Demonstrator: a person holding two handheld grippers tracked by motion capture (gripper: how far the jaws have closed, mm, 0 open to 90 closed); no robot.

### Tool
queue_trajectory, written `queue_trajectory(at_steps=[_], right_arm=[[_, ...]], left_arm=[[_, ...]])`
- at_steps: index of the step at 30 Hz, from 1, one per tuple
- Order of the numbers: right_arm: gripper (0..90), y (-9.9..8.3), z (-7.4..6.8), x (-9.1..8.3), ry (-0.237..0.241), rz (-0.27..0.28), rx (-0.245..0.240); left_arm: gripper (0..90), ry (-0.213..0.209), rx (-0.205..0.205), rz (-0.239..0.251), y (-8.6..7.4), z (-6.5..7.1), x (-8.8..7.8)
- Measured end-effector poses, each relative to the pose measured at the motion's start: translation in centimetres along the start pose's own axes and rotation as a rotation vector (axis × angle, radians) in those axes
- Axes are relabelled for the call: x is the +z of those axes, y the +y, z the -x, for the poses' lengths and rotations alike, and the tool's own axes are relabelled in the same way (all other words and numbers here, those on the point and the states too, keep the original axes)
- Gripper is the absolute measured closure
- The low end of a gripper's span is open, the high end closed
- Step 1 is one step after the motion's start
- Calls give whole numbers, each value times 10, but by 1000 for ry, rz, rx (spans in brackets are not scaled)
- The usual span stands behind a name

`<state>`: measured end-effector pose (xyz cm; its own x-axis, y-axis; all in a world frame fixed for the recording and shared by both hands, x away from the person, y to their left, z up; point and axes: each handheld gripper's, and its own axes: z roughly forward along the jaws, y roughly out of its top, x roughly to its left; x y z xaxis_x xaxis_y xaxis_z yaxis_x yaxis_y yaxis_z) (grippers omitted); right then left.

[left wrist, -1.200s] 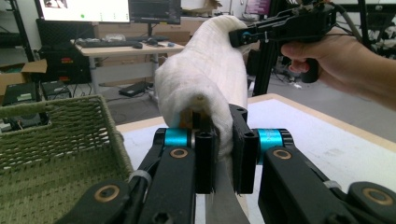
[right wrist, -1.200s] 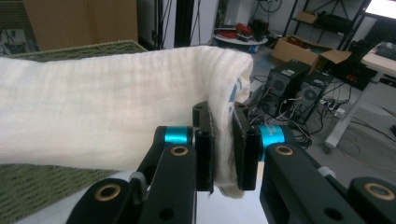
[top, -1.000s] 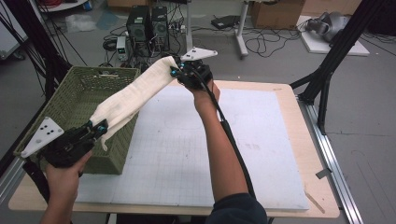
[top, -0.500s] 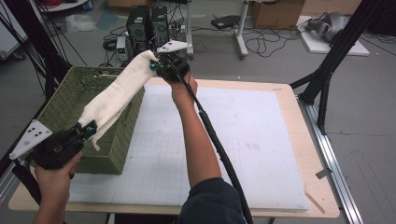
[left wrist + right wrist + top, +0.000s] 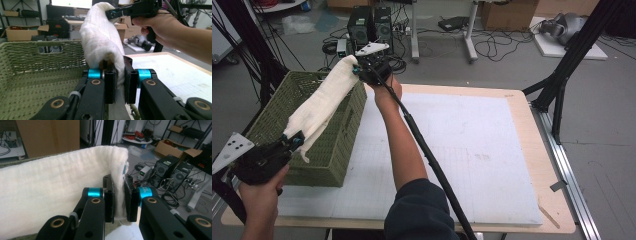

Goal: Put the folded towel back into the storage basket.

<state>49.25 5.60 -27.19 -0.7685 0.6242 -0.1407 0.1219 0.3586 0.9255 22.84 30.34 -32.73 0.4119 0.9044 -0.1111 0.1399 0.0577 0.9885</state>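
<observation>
A folded white towel (image 5: 324, 101) is stretched in the air between both grippers, above the green woven basket (image 5: 339, 140) at the table's left. My left gripper (image 5: 296, 140) is shut on the towel's near end by the basket's front left corner. My right gripper (image 5: 357, 70) is shut on the far end above the basket's back right corner. In the left gripper view the towel (image 5: 100, 42) rises from the left gripper (image 5: 119, 75) toward the other hand's gripper (image 5: 110, 13). The right gripper view has the towel (image 5: 55, 197) folded over and pinched by the right gripper (image 5: 119, 195).
A white mat (image 5: 472, 150) covers the wooden table (image 5: 537, 150) to the right of the basket. The basket's inside (image 5: 30, 85) holds nothing that I can see. Black frame posts (image 5: 572, 55) stand at the table's right and left. Computers and cables (image 5: 369, 25) lie on the floor behind.
Both grippers have carried the towel to the left, from over the mat's edge to above the basket. The right gripper moved farther than the left.
</observation>
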Motion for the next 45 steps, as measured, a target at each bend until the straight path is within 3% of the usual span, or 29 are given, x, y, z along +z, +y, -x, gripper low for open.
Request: queue_trajectory(at_steps=[9,14,23,25,26,32,34,35,36,39,42,45], right_arm=[[811,10,-16,28,21,-1,-19],[811,9,-19,36,28,-2,-4],[811,15,-31,55,47,-16,-14],[810,15,-32,57,51,-15,-16],[811,16,-34,61,33,-33,-6],[809,17,-40,74,28,-48,2],[749,17,-44,80,14,-48,8],[622,16,-45,83,7,-49,11],[494,17,-49,88,-50,-51,20],[460,18,-49,88,-49,-30,34],[441,19,-45,81,-61,-36,54],[440,19,-42,74,-62,-32,63]], left_arm=[[821,28,-24,0,-4,-9,-7],[821,35,-32,-6,-6,-12,-9],[819,69,-21,-19,-7,-17,-15],[815,77,-37,-31,-8,-19,-15],[806,85,-72,-45,-10,-22,-16],[790,124,-92,-70,-14,-27,-17],[703,153,-110,-82,-15,-29,-17],[605,179,-132,-94,-15,-31,-17],[447,201,-146,-98,-15,-32,-18],[411,246,-147,-76,-15,-34,-22],[372,243,-165,-56,-13,-36,-24],[356,235,-157,-47,-12,-35,-25]])
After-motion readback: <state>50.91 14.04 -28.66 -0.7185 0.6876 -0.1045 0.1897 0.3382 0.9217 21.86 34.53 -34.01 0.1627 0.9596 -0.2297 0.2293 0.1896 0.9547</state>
